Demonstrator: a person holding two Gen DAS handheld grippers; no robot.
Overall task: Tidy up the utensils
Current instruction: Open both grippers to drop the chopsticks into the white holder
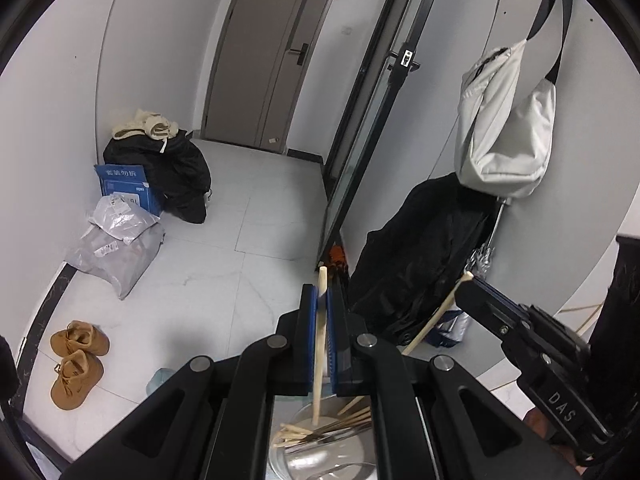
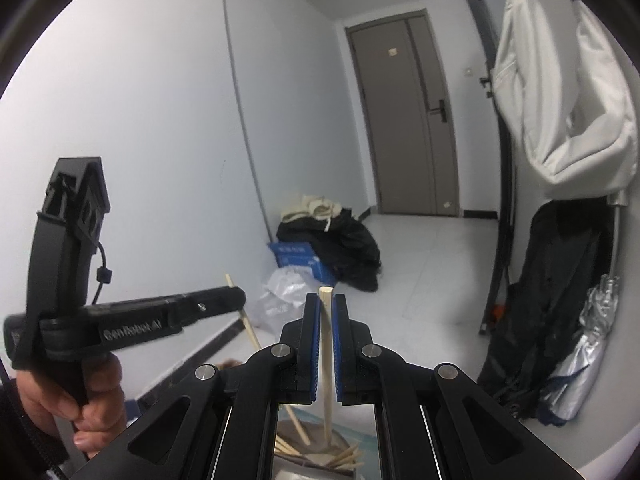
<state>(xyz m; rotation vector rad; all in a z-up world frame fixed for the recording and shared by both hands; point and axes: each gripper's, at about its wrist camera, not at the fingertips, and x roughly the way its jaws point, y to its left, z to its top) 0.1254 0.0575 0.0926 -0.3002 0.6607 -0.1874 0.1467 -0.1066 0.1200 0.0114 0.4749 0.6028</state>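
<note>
My left gripper [image 1: 321, 300] is shut on a pale wooden chopstick [image 1: 319, 344], held nearly upright, its lower end over a round metal tray [image 1: 320, 460] that holds several chopsticks and metal utensils. My right gripper [image 2: 326, 304] is shut on another chopstick [image 2: 327, 360], also upright over the tray [image 2: 288, 474]. The right gripper shows in the left wrist view [image 1: 472, 292] with its chopstick [image 1: 436, 316] slanting down. The left gripper shows in the right wrist view [image 2: 236, 294] with its chopstick [image 2: 250, 328].
Grey tiled floor with brown shoes [image 1: 76, 364], grey parcels [image 1: 116, 248], a blue box [image 1: 128, 188] and black clothing [image 1: 172, 172] at the left. A grey door [image 1: 272, 52] is at the back. A black coat [image 1: 424, 252], white bag [image 1: 504, 120] and folded umbrella [image 2: 588, 344] hang at the right.
</note>
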